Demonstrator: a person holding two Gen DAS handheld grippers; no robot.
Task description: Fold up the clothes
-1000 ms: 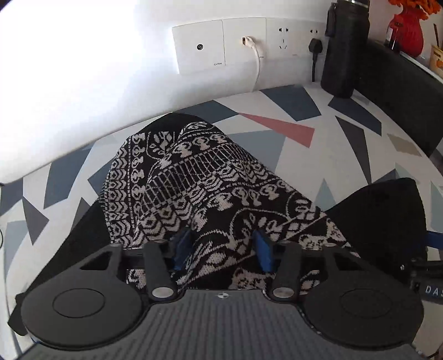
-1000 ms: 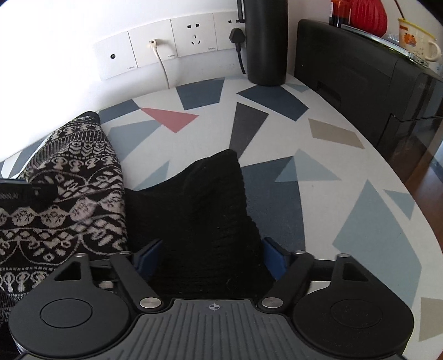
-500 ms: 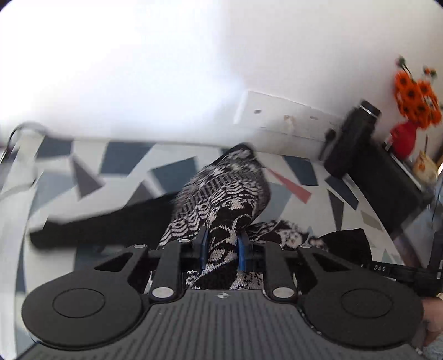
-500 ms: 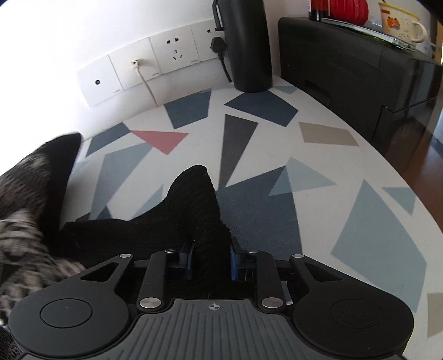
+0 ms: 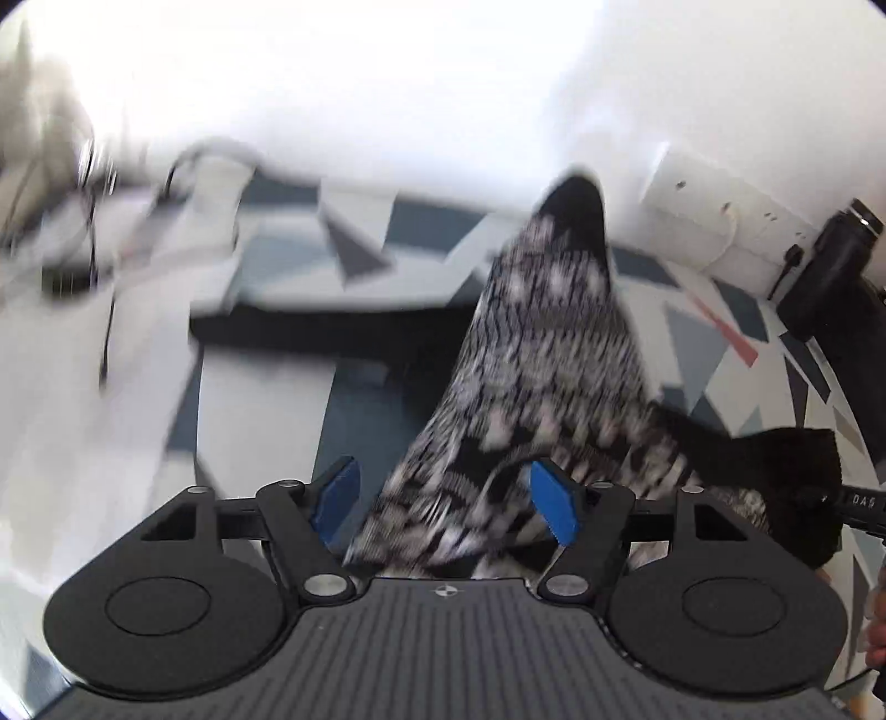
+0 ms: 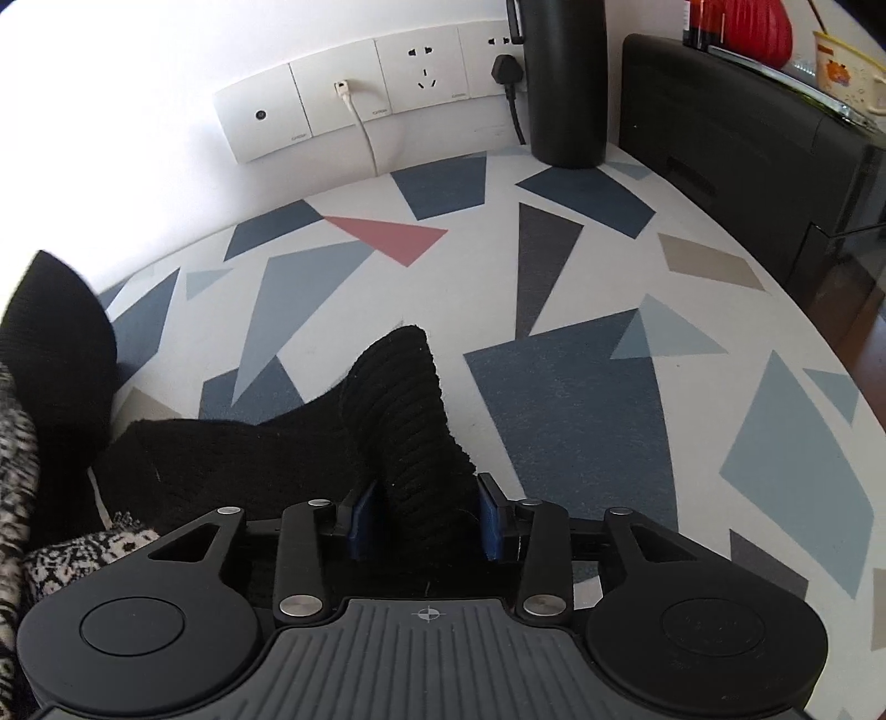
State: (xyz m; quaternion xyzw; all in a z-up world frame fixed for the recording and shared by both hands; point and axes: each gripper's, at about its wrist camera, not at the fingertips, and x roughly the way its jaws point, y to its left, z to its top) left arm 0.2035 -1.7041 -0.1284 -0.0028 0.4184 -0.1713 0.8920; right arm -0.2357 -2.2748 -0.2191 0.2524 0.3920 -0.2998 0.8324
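Two tongs work a patterned black-and-white sweater (image 5: 548,354) on the worktop (image 6: 554,288). Left tongs (image 5: 443,507) have just opened, releasing it; right tongs (image 6: 425,518), also loosening, straddle its black ribbed cuff (image 6: 410,399). The raised fold may slump.

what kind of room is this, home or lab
Most likely a home. A table with a geometric patterned cover stands against a wall with a socket strip; a red vase and mug sit on a black cabinet.
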